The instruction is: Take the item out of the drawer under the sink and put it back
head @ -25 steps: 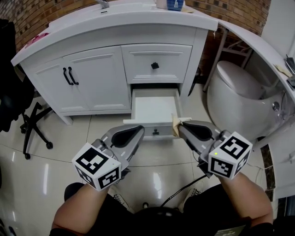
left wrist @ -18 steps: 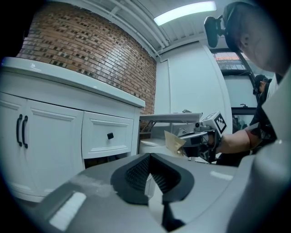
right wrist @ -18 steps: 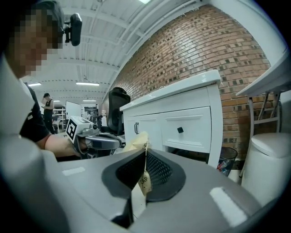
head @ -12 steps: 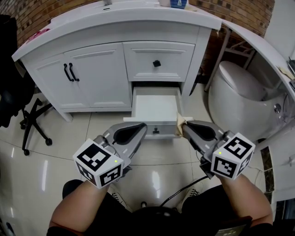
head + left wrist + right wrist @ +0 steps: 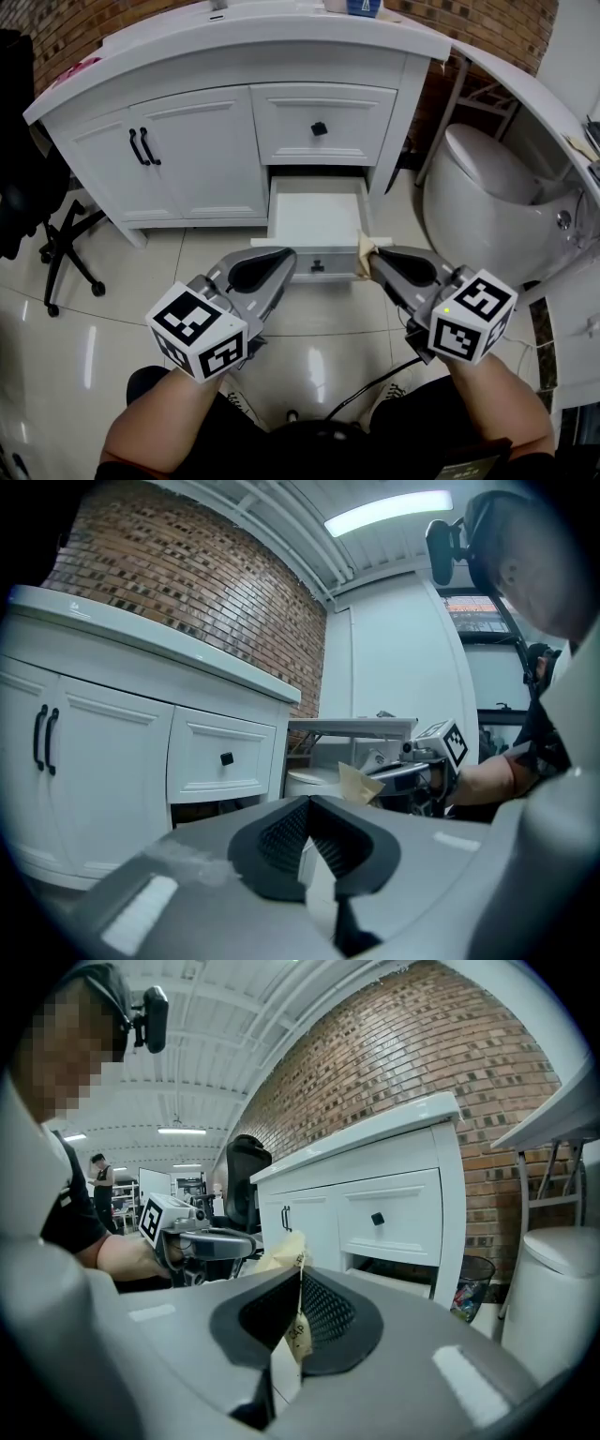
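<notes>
Pulled-out drawer [image 5: 314, 217] open from above, closed upper drawer [image 5: 323, 124] overhanging its rear, toilet [image 5: 487, 202] close right, office chair [image 5: 42, 225] left.

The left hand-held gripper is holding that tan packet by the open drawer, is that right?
Not quite: the right hand-held gripper holds the tan packet by the open drawer. The right gripper view shows it pinched between that gripper's jaws.

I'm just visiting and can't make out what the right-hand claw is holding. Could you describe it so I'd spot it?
Find the white vanity; its lower drawer is pulled open. At that drawer's front right corner the right claw pinches a small packet. It is the only tan, crumpled paper thing beside the white furniture and the grey claw.
</notes>
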A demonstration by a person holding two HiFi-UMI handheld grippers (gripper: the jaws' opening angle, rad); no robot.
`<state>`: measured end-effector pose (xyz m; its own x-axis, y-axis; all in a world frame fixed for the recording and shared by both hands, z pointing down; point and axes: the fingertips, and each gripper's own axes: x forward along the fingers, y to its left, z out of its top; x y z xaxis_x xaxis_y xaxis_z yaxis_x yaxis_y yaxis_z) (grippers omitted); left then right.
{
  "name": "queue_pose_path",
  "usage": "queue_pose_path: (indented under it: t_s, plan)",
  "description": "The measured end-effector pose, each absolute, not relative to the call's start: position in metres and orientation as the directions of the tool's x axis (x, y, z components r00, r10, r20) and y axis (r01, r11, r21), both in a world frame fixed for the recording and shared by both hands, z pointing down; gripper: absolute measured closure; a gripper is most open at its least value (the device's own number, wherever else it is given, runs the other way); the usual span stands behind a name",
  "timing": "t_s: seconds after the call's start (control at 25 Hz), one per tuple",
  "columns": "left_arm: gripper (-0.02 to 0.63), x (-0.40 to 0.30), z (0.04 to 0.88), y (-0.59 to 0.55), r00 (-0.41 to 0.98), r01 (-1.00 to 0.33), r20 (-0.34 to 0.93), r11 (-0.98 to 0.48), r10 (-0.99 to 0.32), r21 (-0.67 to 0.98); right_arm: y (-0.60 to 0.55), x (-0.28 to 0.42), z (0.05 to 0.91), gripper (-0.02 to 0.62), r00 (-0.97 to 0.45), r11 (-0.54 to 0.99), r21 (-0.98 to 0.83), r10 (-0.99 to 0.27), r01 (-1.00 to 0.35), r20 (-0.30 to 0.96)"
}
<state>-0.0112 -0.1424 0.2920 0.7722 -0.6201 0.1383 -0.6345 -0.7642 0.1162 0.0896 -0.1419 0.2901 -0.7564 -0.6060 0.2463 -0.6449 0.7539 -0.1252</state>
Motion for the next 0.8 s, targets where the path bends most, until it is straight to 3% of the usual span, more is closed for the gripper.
queue_pose_path:
  t_s: [0.8]
  plan:
    - [0.6,-0.0113,0.2908,-0.1403,0.77,-0.636,0.14,-0.764,-0.622,0.106,-0.1428,0.0884,0.2943,0.586,-0.76,0.756,-0.139,-0.597,-0.64,0.258]
